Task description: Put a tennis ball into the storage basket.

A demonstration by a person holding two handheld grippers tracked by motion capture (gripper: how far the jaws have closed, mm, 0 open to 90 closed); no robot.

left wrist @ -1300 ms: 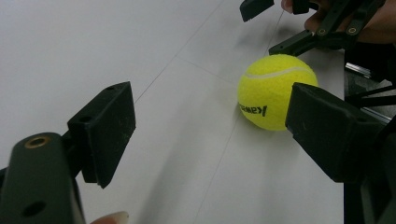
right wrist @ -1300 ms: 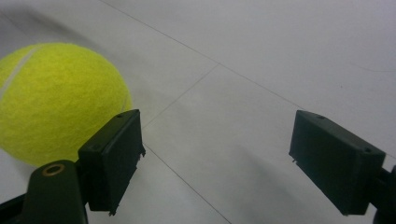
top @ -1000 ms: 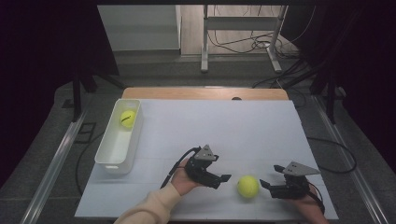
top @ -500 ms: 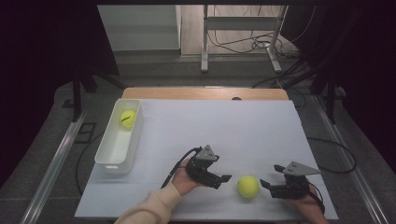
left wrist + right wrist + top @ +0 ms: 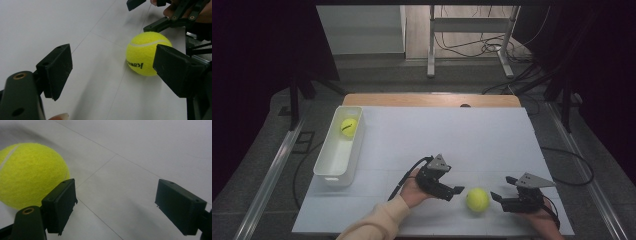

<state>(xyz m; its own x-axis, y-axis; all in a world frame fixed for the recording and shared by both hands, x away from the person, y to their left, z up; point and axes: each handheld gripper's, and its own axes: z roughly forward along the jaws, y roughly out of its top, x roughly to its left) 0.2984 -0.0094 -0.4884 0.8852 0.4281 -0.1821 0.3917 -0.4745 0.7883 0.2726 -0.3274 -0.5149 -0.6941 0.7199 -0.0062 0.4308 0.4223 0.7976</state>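
Note:
A yellow tennis ball (image 5: 477, 199) lies on the white table top near the front edge, between my two grippers. My left gripper (image 5: 453, 193) is just left of it, low over the table, jaws open and apart from the ball. In the left gripper view the ball (image 5: 147, 53) sits ahead, close to the right-hand jaw, with my left gripper (image 5: 115, 67) holding nothing. My right gripper (image 5: 503, 188) is just right of the ball, also open. In the right gripper view the ball (image 5: 30, 173) lies beyond the left-hand jaw, outside the gap of my right gripper (image 5: 117, 200).
A white oblong bin (image 5: 328, 167) stands at the left of the table, with a second tennis ball (image 5: 348, 126) in its far end. A wooden strip (image 5: 432, 100) runs along the table's far edge. Cables trail on the floor beyond.

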